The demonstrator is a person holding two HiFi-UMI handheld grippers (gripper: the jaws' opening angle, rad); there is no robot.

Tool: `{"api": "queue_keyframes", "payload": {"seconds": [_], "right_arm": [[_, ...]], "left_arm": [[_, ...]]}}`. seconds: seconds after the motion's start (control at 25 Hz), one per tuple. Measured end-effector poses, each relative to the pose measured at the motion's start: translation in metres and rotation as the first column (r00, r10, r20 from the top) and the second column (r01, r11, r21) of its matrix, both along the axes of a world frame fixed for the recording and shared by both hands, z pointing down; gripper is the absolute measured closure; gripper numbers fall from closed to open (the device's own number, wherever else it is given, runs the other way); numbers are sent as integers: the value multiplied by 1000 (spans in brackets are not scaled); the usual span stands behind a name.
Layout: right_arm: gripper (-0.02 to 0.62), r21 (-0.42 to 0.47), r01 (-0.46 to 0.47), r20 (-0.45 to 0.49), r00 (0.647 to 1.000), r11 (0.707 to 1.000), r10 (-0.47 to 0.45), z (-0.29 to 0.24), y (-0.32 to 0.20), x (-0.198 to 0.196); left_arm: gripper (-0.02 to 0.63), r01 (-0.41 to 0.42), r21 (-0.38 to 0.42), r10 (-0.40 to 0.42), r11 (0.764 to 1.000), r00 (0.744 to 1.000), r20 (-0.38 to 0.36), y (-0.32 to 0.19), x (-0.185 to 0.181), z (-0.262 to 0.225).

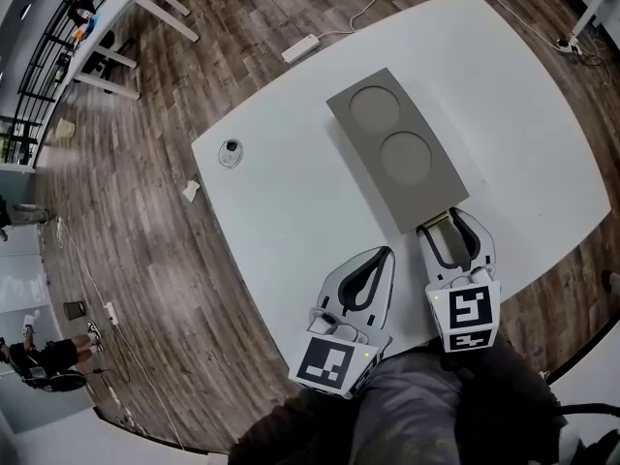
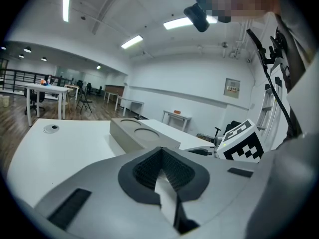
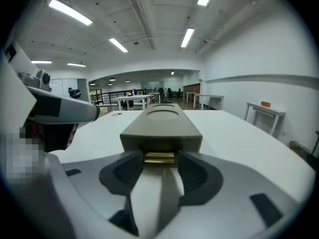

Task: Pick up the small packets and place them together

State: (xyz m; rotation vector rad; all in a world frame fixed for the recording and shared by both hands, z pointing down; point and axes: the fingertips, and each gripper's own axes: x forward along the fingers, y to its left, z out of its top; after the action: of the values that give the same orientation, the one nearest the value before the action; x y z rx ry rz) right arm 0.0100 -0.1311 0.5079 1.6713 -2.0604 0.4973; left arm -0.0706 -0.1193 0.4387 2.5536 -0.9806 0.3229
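Head view. One white bench (image 1: 291, 201). One grey block (image 1: 426, 197) lies on it at a slant, with two round recesses in its top. One round grommet (image 1: 230, 152) is set in the bench, well apart from the block. One power strip (image 1: 300, 47) lies on the wood floor beyond. Two tools, mine, each carrying one marker cube of black-and-white squares. Left tool (image 1: 386, 253) is over the bench's near edge, just beside the right, tips together. Right tool (image 1: 453, 229) has its tips at the block's near end, with a sliver of gold packet (image 1: 441, 223) between them.

Left gripper view. Left tool (image 2: 160, 151): pads meet at the tips, nothing between them. The block (image 2: 134, 138) lies ahead on the bench (image 2: 60, 153), and both recesses show. The right tool's marker cube (image 2: 242, 143) is off to the right.

Right gripper view. Right tool (image 3: 159, 155): jaws apart, not pressing. The gold packet (image 3: 159, 158) sits in the opening at the block's (image 3: 162, 128) near end, between my tips. I see two gold bands and cannot tell if that is one packet or two. Its print is too small to read.
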Motion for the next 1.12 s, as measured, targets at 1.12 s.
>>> {"api": "queue_keyframes", "payload": {"seconds": [1.12], "right_arm": [[413, -61, 47, 29, 999, 997, -45, 10, 16, 1]], "left_arm": [[603, 13, 17, -13, 1000, 1000, 15, 20, 9, -10]]}}
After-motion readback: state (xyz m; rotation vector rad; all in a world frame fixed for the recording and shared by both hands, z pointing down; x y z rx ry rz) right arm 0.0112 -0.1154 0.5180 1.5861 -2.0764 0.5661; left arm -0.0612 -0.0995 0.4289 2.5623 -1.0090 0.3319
